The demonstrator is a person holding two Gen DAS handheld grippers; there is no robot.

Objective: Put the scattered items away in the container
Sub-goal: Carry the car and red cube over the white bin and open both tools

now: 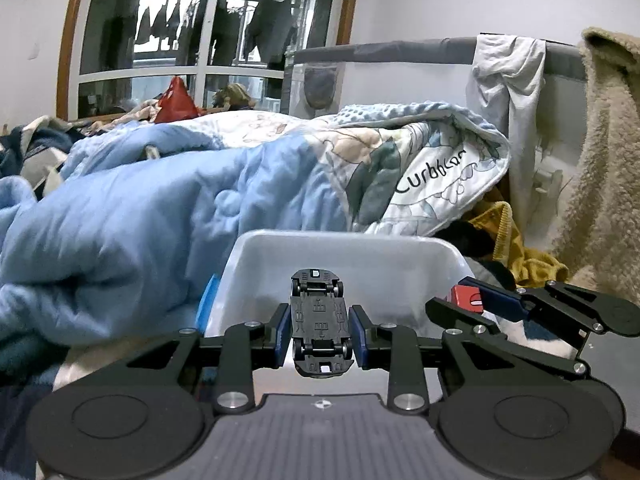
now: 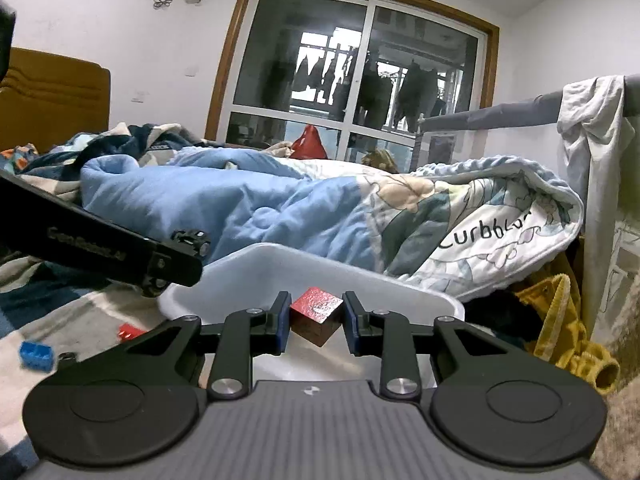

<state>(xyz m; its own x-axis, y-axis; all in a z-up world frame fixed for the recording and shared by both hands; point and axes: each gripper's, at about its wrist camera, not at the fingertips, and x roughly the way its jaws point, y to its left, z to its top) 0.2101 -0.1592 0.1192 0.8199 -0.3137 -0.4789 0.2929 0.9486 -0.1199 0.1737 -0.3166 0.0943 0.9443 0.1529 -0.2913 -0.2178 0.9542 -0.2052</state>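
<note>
Black linkage arms fill the near foreground of both wrist views, each gripper clamped on a load. Ahead of and below both sits the pale grey plastic tub, with a rumpled blue quilt beyond it.

The left gripper grasps a small black toy car, underside up, nose forward over the tub's opening. The right gripper pinches a red wooden cube cornerwise, tilted, at the tub's near rim.

Risks, as I judge them: the two grippers stand close together and could collide; the cube, held on its corners, may twist loose and fall short of the rim; the car could bounce out if released high.

A blue toy brick and a red piece lie on the bedding left of the right gripper, not yet collected.
</note>
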